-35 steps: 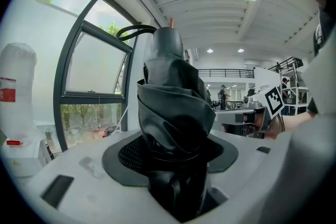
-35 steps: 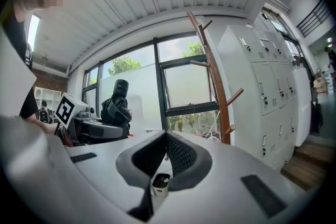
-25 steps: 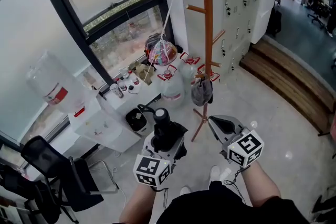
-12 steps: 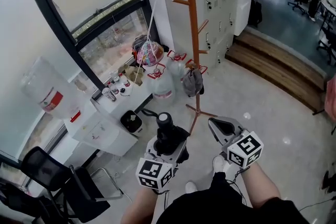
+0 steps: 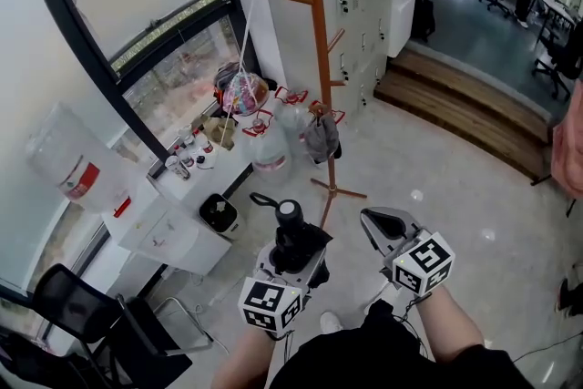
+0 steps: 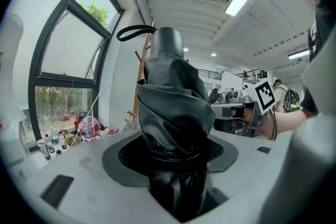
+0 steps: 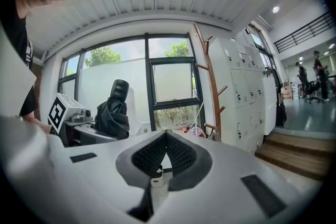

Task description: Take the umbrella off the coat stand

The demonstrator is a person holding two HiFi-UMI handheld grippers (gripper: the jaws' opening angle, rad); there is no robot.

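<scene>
Black folded umbrella (image 5: 290, 230) stood upright, handle up, gripped low down in your left claw (image 5: 293, 255), already off the wooden coat stand (image 5: 319, 77) well ahead, while your right claw (image 5: 372, 219) sat pinched closed and empty beside it.

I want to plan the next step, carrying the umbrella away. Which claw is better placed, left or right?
Left. The left claw is clamped on the folded black umbrella, clear of the coat stand. The right claw is shut on nothing beside it.
</scene>
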